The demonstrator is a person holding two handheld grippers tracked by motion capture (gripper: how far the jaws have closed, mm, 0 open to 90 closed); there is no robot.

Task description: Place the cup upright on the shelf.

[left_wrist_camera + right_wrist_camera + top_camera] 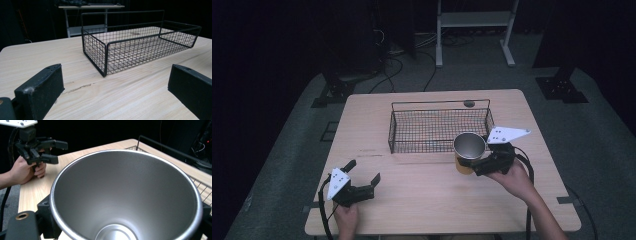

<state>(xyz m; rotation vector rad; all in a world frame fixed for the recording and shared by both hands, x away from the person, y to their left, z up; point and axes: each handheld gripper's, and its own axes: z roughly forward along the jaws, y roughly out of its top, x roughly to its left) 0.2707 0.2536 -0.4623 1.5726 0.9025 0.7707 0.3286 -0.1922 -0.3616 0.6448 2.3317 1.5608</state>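
Observation:
A steel cup [469,145] with a yellow outside sits upright in my right gripper [473,161], which is shut on it just in front of the right front corner of the black wire basket [412,145]. In the right gripper view the cup's shiny inside [125,190] sits between the jaws of the right gripper [125,220]. My left gripper [364,171] is low over the table's front left, open and holding nothing. In the left gripper view, the open left gripper [116,92] faces the basket [107,57], which holds nothing.
The wooden table [422,200] has bare room between the two grippers. Cables trail from both grippers over the front edge. Beyond the table stand a white frame [474,20] and dark stands on a grey floor. The left gripper [50,151] and its hand appear in the right gripper view.

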